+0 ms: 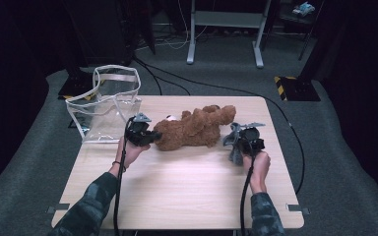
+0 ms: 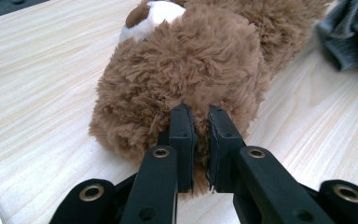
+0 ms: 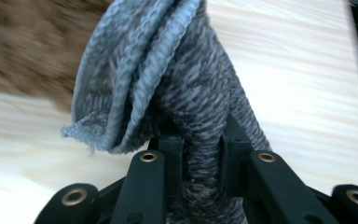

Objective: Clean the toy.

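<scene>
Brown plush: teddy bear (image 1: pixel 194 129) lying mid-table, long axis left-right, head toward the left gripper (image 1: pixel 150 136).
Left gripper: jaws nearly closed, pinching a tuft of the bear's fur.
Right gripper (image 1: pixel 235 142): clamped on a grey knit garment (image 3: pixel 182 88), just beside the bear's feet.
Progress: I'd guess early, bear looks undressed.
Left to do: probably get the garment onto or off to the clear bag (image 1: pixel 106 105).
</scene>
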The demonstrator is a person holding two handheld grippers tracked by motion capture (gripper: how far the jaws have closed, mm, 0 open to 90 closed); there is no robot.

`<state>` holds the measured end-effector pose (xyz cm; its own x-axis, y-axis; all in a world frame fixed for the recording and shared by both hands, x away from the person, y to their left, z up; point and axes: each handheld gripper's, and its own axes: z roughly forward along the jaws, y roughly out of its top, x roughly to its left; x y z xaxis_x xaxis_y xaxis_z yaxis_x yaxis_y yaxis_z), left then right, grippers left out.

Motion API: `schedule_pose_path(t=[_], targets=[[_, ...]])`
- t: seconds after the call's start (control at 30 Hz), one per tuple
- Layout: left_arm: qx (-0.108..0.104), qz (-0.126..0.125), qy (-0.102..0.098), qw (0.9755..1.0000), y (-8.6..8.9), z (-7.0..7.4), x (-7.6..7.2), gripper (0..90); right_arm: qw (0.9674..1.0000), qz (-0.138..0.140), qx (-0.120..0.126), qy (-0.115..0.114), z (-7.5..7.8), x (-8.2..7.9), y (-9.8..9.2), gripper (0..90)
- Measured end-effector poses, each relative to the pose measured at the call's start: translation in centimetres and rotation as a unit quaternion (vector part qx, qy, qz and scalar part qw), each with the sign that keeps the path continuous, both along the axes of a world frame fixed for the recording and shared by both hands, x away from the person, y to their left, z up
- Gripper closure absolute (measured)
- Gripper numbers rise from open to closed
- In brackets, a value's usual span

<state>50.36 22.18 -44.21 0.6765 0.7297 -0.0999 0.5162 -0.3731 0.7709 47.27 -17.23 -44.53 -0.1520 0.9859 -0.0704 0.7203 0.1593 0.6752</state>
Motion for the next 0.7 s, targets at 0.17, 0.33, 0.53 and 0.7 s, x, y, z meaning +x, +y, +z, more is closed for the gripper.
schedule_pose_path(t=[0.17,0.33,0.53,0.7], targets=[[0.003,-0.002,0.001,1.0000,0.1,0.0,0.0,82.0,0.9992,-0.034,-0.016,0.014,0.0,-1.1,-3.3,69.4],[0.001,0.000,0.002,1.0000,0.0,-0.1,-0.1,81.9,0.9981,-0.047,0.001,0.041,-0.4,-1.3,-4.9,33.9],[0.005,-0.007,0.004,1.0000,0.0,-0.1,-0.2,81.9,0.9988,-0.020,0.043,0.016,0.3,-2.3,-4.8,14.0],[0.004,-0.006,0.002,1.0000,0.0,-0.4,-0.5,82.0,0.9980,0.014,0.061,0.004,1.2,-2.8,-4.2,9.9]])
